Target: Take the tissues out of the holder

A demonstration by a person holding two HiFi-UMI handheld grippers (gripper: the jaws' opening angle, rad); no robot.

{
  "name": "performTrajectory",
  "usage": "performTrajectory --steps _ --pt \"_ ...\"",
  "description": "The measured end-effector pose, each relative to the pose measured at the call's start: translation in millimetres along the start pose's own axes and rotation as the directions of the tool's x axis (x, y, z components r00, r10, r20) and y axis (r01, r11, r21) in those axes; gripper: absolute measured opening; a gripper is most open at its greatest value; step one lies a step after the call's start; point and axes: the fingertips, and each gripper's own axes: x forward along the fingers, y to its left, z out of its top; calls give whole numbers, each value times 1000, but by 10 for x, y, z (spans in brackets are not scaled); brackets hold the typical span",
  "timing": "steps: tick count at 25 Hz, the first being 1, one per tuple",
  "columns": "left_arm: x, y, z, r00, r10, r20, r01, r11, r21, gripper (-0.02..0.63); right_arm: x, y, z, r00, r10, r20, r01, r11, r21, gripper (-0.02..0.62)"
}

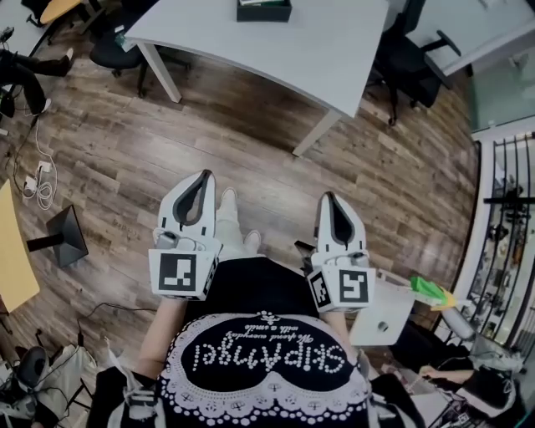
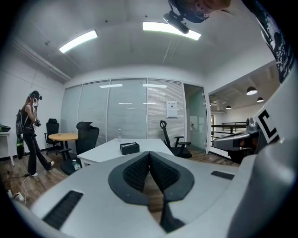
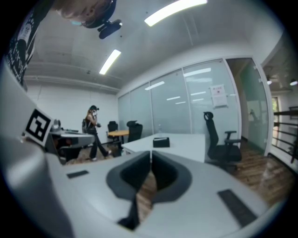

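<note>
The black tissue holder (image 1: 264, 9) sits on the white table (image 1: 318, 50) at the top of the head view, far ahead of both grippers. It shows small in the left gripper view as the holder (image 2: 129, 148) and in the right gripper view as the holder (image 3: 161, 142). My left gripper (image 1: 201, 177) is held at waist height over the wooden floor, shut with nothing in it. My right gripper (image 1: 330, 199) is level with it, also shut and empty. Both point toward the table.
A black office chair (image 1: 410, 58) stands right of the table, another (image 1: 117, 46) at its left. A black floor stand (image 1: 63, 238) and cables (image 1: 40, 180) lie at left. A person (image 2: 30, 132) stands far left by a round table (image 2: 65, 137). A railing (image 1: 506, 209) runs at right.
</note>
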Motion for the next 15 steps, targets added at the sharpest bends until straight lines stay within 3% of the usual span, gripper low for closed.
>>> performTrajectory --steps 15 --pt "996 1009 494 998 -42 41 42 999 8 23 1411 239 515 999 -29 27 29 1000 3 34"
